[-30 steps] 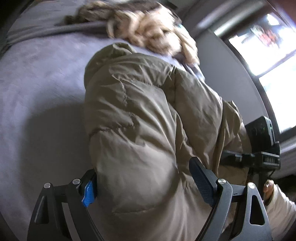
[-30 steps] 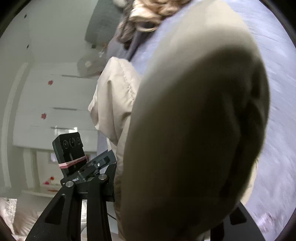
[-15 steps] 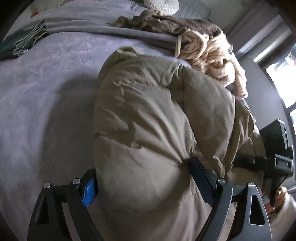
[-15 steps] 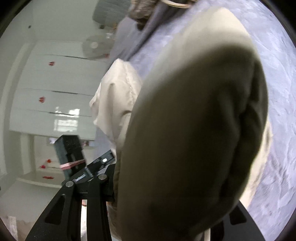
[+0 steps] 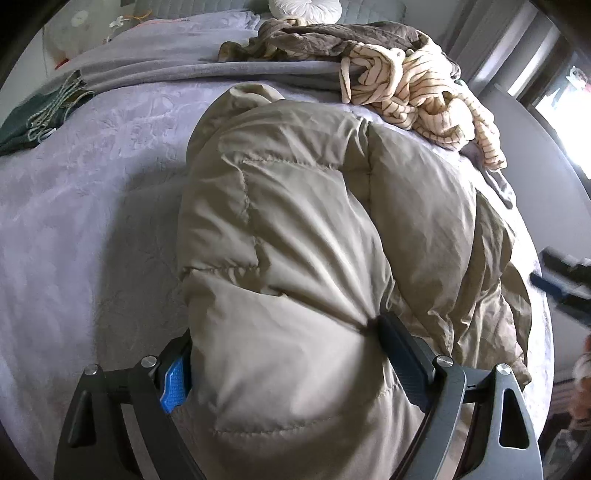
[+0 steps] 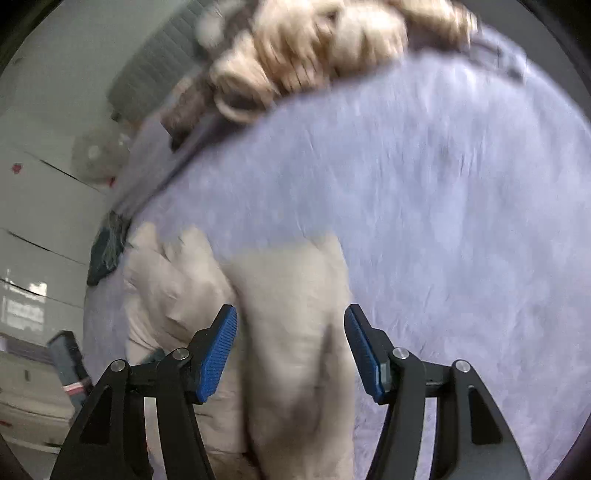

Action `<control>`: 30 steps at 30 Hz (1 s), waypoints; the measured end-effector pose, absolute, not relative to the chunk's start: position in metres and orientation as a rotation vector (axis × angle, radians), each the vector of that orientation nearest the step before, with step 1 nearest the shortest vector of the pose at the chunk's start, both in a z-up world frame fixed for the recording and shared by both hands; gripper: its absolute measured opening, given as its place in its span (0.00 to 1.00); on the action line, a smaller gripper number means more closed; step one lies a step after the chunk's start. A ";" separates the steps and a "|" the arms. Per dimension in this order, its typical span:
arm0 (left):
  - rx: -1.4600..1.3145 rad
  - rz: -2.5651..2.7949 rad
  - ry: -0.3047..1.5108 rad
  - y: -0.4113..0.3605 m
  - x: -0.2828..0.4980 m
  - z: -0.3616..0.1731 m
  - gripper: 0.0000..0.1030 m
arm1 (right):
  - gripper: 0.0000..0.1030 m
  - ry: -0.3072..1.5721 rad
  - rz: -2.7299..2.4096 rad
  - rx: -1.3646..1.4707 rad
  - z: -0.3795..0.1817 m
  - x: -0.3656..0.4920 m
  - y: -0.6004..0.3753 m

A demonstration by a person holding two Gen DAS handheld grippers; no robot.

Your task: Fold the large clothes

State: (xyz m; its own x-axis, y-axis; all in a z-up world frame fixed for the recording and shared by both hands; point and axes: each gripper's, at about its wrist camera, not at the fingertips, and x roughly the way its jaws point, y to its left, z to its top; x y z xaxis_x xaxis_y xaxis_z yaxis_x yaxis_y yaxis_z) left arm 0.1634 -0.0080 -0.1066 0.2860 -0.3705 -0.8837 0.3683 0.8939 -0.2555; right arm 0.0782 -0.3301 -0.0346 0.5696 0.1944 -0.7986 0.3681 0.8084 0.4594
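Note:
A khaki puffer jacket (image 5: 303,229) lies bunched and folded over on the lavender bed cover (image 5: 92,206). My left gripper (image 5: 282,332) has its jaws wide and shut on a thick fold of the jacket. The right finger (image 5: 391,336) digs into the fabric, and the blue left pad (image 5: 175,380) presses the other side. In the right wrist view the jacket (image 6: 291,332) lies between the blue pads of my right gripper (image 6: 290,310). Its jaws are opening and the pads stand clear of the cloth. The right gripper (image 5: 561,280) shows blurred at the left view's right edge.
A cream striped garment (image 5: 417,92) and a brown one (image 5: 332,33) are heaped at the far side of the bed. A dark green cloth (image 5: 33,122) lies at the far left. A white wardrobe (image 6: 37,221) stands beyond the bed, and a bright window (image 5: 565,99) is at the right.
The right gripper has let go of the jacket and drawn back, so the fabric no longer fills its view. The left gripper has sunk toward the bed, still gripping its fold.

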 end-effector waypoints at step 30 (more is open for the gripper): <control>0.031 -0.410 1.118 -0.014 0.177 -0.116 0.93 | 0.10 1.171 0.093 0.428 -0.054 0.007 -0.253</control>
State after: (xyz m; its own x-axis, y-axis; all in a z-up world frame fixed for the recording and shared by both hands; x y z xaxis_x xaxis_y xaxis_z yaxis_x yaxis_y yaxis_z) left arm 0.1765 -0.0135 -0.1165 0.3705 -0.3044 -0.8775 0.3350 0.9250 -0.1794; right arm 0.0066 -0.2533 -0.0537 0.3951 0.2902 -0.8716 0.1496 0.9158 0.3727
